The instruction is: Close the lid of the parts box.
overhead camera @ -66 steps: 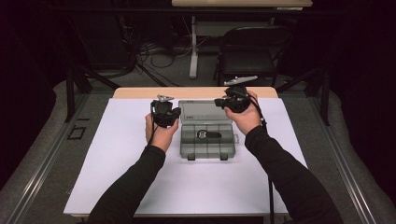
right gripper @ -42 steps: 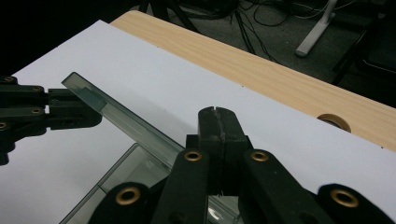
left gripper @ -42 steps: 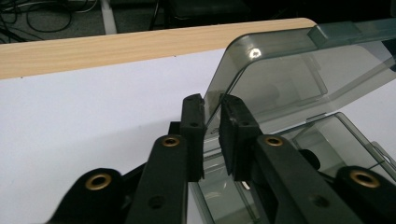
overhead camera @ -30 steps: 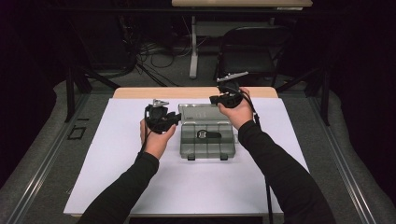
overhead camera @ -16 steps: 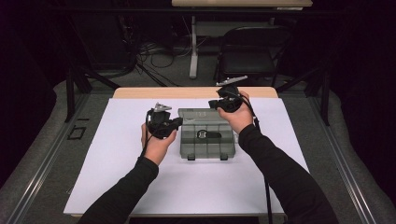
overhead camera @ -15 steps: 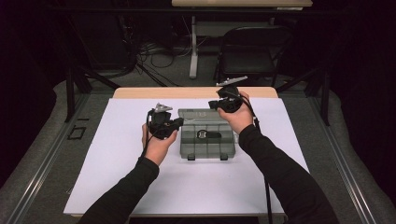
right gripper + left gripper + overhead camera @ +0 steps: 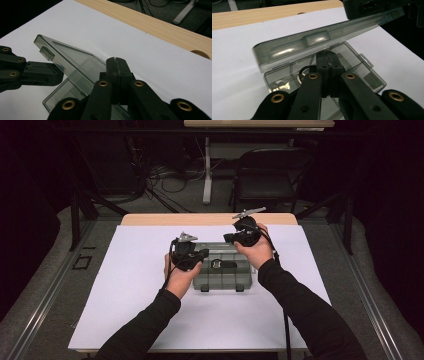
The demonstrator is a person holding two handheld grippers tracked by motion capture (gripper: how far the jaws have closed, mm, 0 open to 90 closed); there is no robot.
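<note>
1. Paper is covering most of the table [image 7: 150,219], and a bare wooden strip is showing along the top edge in the high view.
2. White sheet [image 7: 125,285] is lying wide and free at the left and bottom of that frame, so plenty of room is sitting around the grey box [image 7: 222,275].
3. Grey box is resting in the middle of the frame, its long side running left to right.
4. Its clear lid [image 7: 312,43] is standing half raised, tilting up over the tray in the left gripper view.
5. Left gripper [image 7: 200,254] is hovering at the box's left end; its jaws have just been closing and are now pressed together, holding nothing.
6. Right gripper [image 7: 227,238] is sitting at the box's upper right, jaws squeezed together, by the lid's edge.
</note>
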